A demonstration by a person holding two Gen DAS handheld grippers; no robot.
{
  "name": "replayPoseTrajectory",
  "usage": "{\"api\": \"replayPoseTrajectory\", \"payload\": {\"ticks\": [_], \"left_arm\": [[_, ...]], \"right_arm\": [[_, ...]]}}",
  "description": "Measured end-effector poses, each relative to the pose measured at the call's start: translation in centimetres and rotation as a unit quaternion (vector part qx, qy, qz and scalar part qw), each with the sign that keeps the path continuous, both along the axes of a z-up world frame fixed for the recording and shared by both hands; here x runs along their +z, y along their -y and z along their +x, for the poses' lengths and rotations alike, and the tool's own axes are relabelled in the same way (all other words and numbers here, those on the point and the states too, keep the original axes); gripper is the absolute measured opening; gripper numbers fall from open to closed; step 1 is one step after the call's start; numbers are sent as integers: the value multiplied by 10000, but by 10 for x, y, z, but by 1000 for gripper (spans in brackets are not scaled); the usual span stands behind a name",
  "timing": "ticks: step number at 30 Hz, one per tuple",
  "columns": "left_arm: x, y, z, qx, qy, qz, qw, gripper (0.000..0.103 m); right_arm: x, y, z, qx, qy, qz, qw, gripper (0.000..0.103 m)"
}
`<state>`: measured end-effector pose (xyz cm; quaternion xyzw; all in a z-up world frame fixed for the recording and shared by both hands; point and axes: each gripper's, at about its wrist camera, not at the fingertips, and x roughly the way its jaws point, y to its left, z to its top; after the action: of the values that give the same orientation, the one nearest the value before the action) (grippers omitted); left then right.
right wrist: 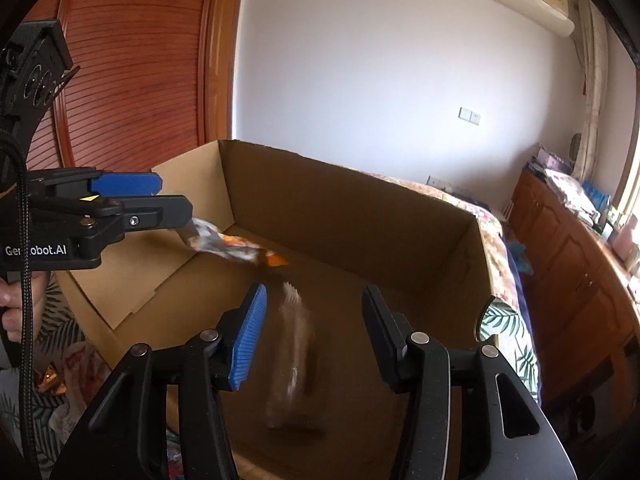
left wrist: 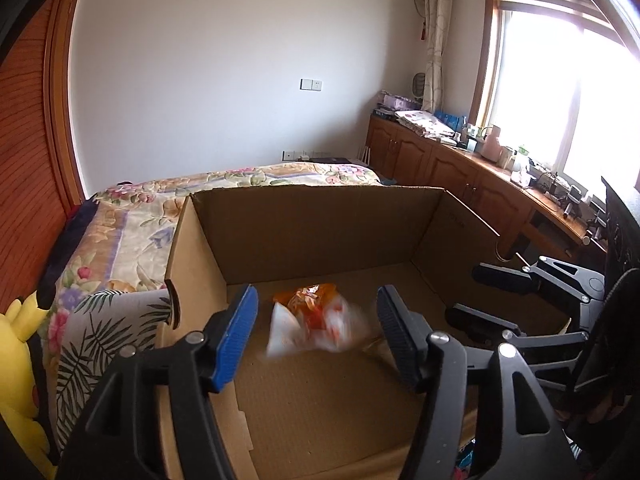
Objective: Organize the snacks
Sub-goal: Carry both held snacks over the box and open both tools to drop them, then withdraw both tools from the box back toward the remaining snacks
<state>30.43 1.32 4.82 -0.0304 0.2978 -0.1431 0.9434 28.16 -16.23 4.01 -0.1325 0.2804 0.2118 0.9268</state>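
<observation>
Both claws hang over an open cardboard box (left wrist: 320, 228) on a flower-patterned bed (left wrist: 132, 216), each with jaws apart and pressing on nothing. Between the left claw (left wrist: 316, 320) jaws, untouched, a blurred orange-and-white crinkly snack bag (left wrist: 316, 320) is inside the box; from the right wrist view its long axis slants from near the left claw's tip down toward the box's back wall. Between the right claw (right wrist: 312, 316) jaws a long brownish packet (right wrist: 294, 356), badly smeared, points away from the camera. The left claw's body reads "Ge..obot.AI", partly hidden by a cable.
</observation>
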Motion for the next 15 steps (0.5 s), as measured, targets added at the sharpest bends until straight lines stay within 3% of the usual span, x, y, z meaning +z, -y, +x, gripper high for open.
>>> {"api": "replayPoseTrajectory", "payload": {"ticks": [15], "left_arm": [[12, -4, -28, 123, 159, 99, 9997, 63]], "right_arm": [[24, 25, -40, 33, 68, 539, 9985, 55]]}}
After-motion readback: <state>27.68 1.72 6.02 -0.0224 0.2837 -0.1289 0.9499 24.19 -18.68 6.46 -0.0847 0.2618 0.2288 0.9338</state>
